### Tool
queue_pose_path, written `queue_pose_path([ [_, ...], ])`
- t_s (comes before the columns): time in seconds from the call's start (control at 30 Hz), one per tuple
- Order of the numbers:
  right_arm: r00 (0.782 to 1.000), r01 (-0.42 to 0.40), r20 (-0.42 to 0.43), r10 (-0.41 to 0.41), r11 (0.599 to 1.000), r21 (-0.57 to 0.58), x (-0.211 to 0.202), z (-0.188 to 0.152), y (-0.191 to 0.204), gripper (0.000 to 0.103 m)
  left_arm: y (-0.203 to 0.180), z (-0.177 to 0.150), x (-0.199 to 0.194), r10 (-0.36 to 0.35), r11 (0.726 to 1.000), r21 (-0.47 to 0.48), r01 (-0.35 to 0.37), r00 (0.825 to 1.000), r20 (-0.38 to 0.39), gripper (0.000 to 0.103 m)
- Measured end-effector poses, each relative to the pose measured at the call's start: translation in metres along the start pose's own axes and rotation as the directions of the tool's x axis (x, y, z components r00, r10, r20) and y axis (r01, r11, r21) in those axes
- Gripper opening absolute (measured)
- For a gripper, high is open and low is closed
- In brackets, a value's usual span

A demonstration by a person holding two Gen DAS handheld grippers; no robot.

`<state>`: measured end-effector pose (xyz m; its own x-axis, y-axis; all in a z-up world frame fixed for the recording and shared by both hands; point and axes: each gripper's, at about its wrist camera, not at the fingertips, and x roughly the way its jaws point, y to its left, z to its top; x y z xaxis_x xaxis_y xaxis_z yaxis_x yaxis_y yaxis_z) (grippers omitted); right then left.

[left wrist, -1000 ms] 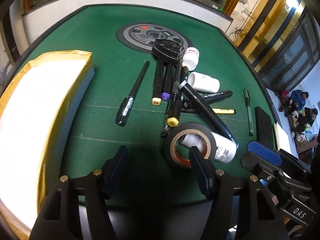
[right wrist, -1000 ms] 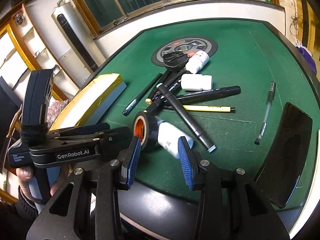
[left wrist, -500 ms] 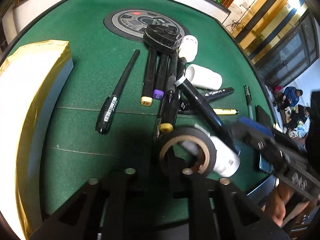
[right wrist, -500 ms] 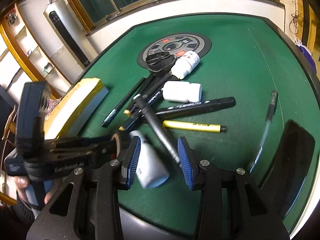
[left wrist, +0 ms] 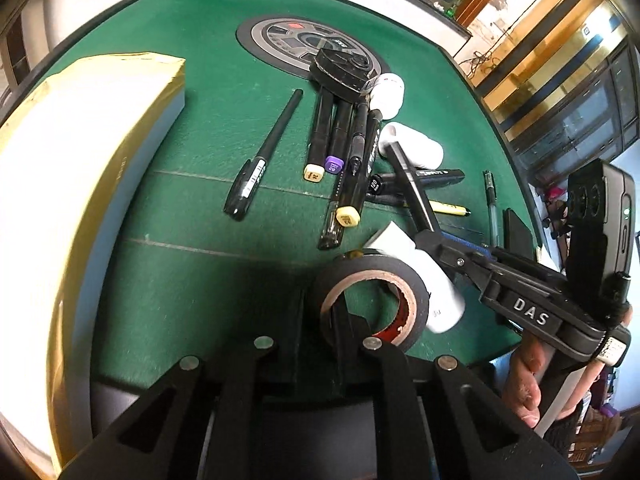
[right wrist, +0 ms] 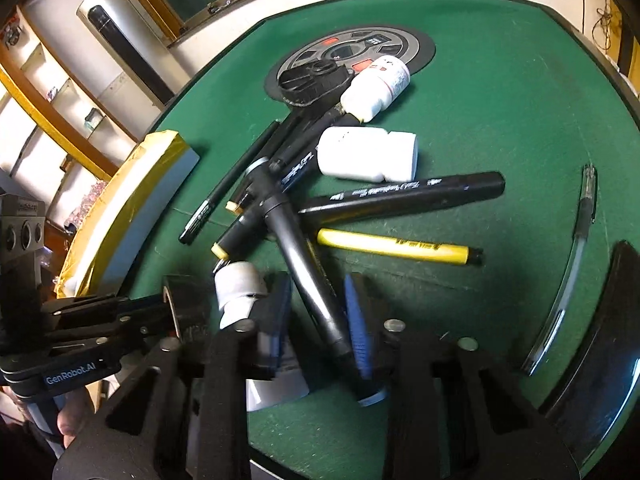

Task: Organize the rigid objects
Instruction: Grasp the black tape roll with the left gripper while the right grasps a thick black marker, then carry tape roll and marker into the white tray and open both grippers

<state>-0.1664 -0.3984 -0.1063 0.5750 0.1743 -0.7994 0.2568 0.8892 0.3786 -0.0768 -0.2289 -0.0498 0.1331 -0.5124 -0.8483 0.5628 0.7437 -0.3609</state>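
Black tape is now caught. The left gripper [left wrist: 320, 320], which stood wide a second ago, has pinched tight on the near wall of the black tape roll [left wrist: 370, 300], with one finger inside the ring. The roll sits at the near edge of the green table [left wrist: 192, 272], touching a white bottle [left wrist: 432, 280] that lies on its side. The right gripper [right wrist: 316, 320] has moved in closer and its jaws have just been closing; they are narrow now, with a long black marker [right wrist: 308, 280] between the blue pads. I cannot tell if the pads press on it yet. I think both grabs come first, then the sorting.
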Motion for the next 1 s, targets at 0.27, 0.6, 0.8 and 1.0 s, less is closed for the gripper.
queue_pose_path([
  [0.27,0.994,0.061,0.085,-0.067,0.996,0.07,-0.027,-0.023,0.007,0.015,0.002,-0.014,-0.028,0.007,1.0,-0.023,-0.006,0.999,0.036,0.011],
  [0.6,0.976,-0.117,0.188,0.113,0.993,0.012,-0.079,-0.04,0.073,0.015,0.016,-0.036,-0.093,0.029,0.998,-0.064,-0.019,0.988,0.154,0.011],
  [0.8,0.959,-0.224,0.163,0.231,0.973,-0.062,-0.077,-0.044,0.129,0.015,0.056,-0.038,-0.134,0.106,0.985,-0.159,-0.069,0.966,0.236,0.011],
  [1.0,0.951,-0.28,0.102,0.29,0.954,-0.105,-0.056,-0.042,0.18,0.015,0.11,-0.037,-0.155,0.191,0.952,-0.286,-0.112,0.946,0.263,0.011],
])
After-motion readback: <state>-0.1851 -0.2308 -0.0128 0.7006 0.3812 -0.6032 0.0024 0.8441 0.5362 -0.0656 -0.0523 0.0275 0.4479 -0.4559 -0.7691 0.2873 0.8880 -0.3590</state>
